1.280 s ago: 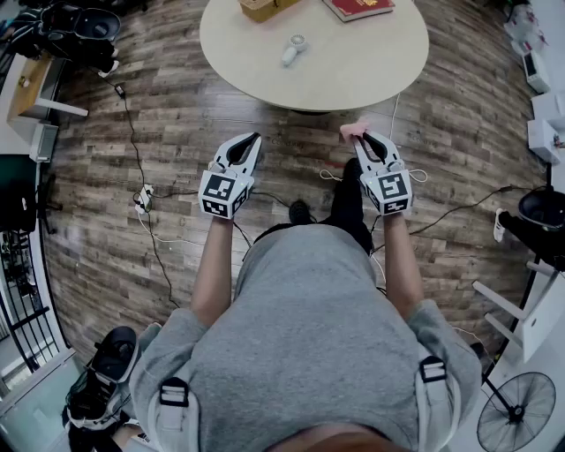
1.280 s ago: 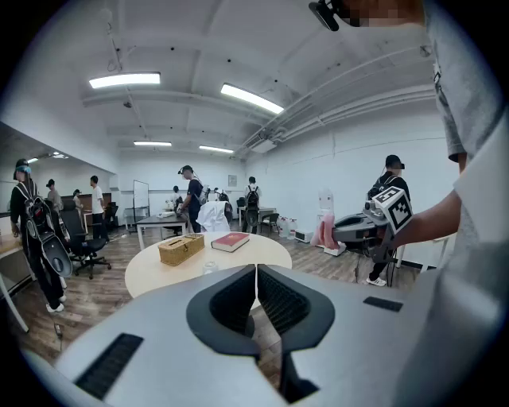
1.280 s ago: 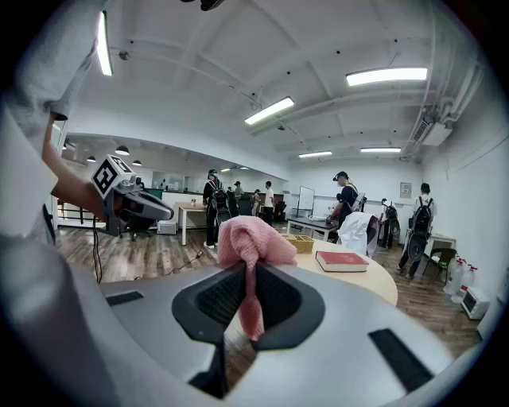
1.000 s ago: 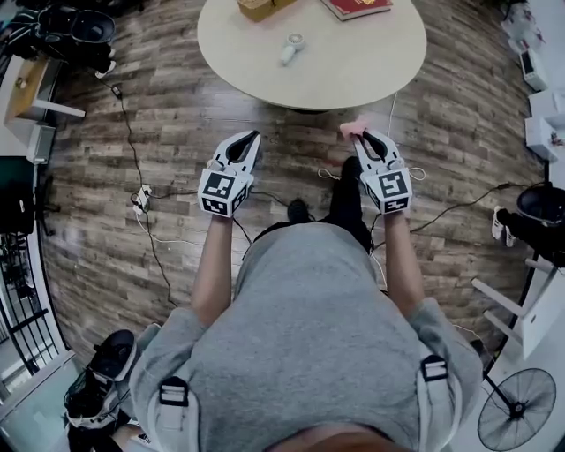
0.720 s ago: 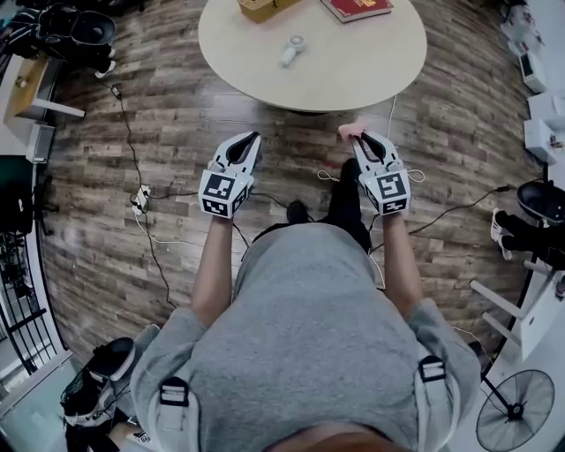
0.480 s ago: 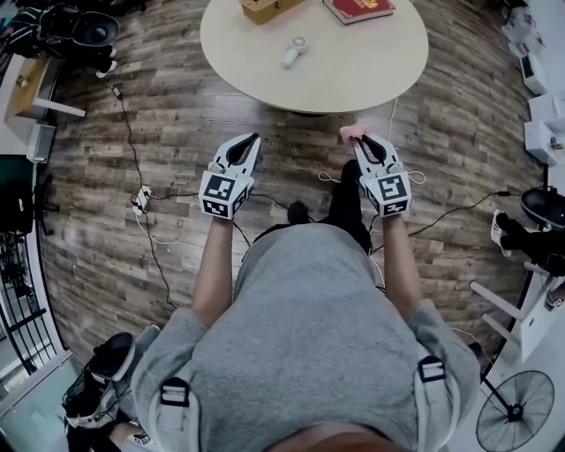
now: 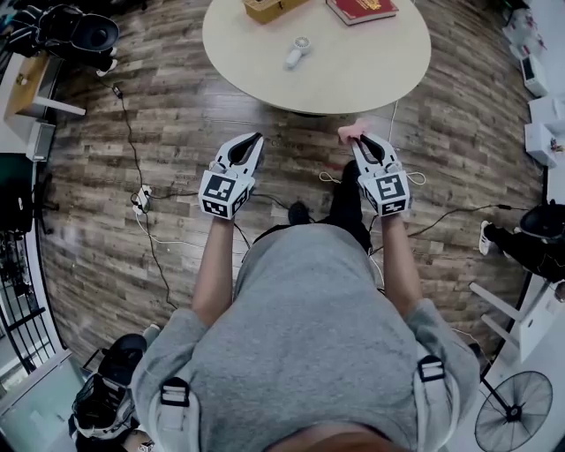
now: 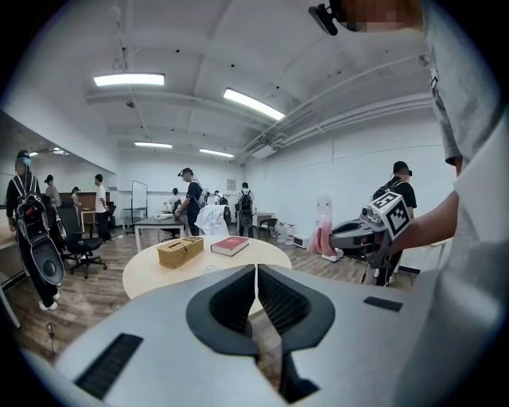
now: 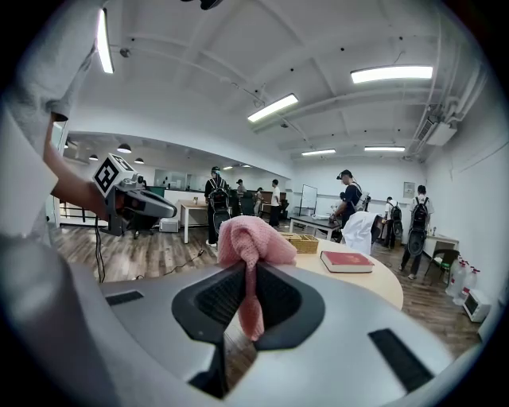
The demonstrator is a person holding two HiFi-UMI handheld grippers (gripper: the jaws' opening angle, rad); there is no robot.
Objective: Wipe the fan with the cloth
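A small white hand fan point(image 7: 297, 52) lies on the round beige table point(image 7: 353, 75) ahead of me. Both grippers hang in the air short of the table's near edge, over the wooden floor. My left gripper point(image 7: 255, 138) is shut with nothing in it; in the left gripper view its jaws point(image 8: 255, 276) meet along a thin line. A pink cloth point(image 9: 251, 238) is pinched in my right gripper point(image 7: 358, 139), bunched above the tips with a strip hanging between the jaws. From the head view the cloth point(image 7: 352, 131) shows at the right gripper's tip.
A woven tissue box point(image 7: 269, 8) and a red book point(image 7: 362, 8) sit at the table's far side. Cables and a power strip point(image 7: 142, 199) lie on the floor at left. A standing floor fan point(image 7: 516, 411) is at lower right. Several people stand by desks in the background.
Both grippers have kept their places and their grips. The head view has shifted slightly, so the table sits a little further right. A shoe at the right edge has moved.
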